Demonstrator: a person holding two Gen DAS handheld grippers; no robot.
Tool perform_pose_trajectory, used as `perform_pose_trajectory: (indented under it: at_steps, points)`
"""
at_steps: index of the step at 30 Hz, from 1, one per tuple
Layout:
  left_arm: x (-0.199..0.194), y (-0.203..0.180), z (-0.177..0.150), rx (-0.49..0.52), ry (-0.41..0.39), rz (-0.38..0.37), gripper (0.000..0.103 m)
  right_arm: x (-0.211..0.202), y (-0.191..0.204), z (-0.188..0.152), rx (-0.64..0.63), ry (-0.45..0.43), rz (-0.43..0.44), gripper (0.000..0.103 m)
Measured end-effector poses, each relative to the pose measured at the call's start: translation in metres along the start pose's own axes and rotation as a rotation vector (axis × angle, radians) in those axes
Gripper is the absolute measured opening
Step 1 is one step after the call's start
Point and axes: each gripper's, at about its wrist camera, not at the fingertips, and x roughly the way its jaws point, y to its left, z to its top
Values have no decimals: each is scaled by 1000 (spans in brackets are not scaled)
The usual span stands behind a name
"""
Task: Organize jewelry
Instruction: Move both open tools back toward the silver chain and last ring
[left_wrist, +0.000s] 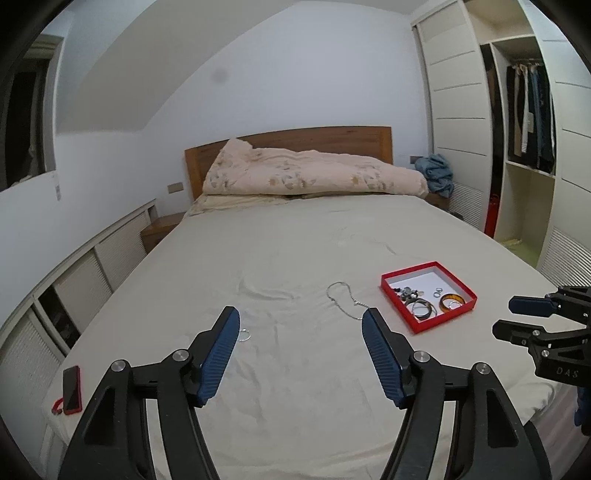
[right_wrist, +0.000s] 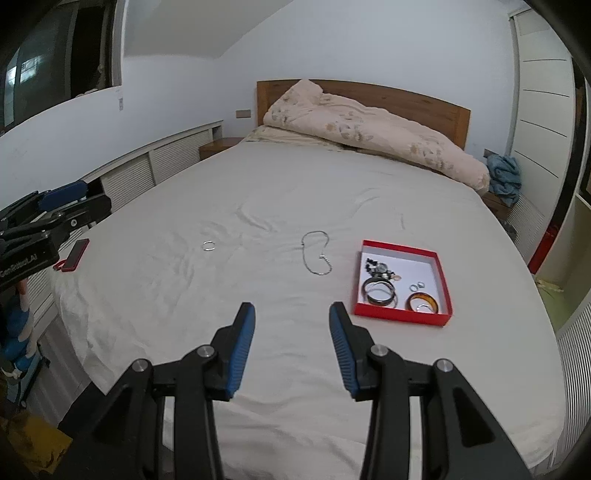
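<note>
A red jewelry box (right_wrist: 402, 317) with a white inside lies on the bed sheet and holds bangles, rings and a dark beaded piece; it also shows in the left wrist view (left_wrist: 400, 308). A silver chain (right_wrist: 317, 254) lies loose on the sheet left of the box, and shows in the left wrist view (left_wrist: 341, 299). A small silver ring (right_wrist: 209, 245) lies further left, half hidden behind my left finger in the left wrist view (left_wrist: 245, 335). My left gripper (left_wrist: 300, 319) is open and empty above the sheet. My right gripper (right_wrist: 291, 314) is open and empty, short of the chain.
A red phone (left_wrist: 71, 389) lies at the bed's left edge, also in the right wrist view (right_wrist: 75, 254). A folded pink duvet (right_wrist: 373, 129) lies at the headboard. Low cabinets run along the left wall, a wardrobe (left_wrist: 524, 122) stands on the right.
</note>
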Motion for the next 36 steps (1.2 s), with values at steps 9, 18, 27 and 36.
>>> perform_pose_trajectory:
  at_steps: [9,18,27,36]
  points:
    - [15,17,-12,-42,30,37,68,17,19,0,-26,22,43,40]
    - [51,23,-22,-49,118,60,69,51,18,0,-12,66,73,40]
    - [99,38,-35,-72,217,104,73,101,10,-1,13,124,102,40]
    - [152,56,-46,-96,302,130,74,153,0,4,27,179,119,40]
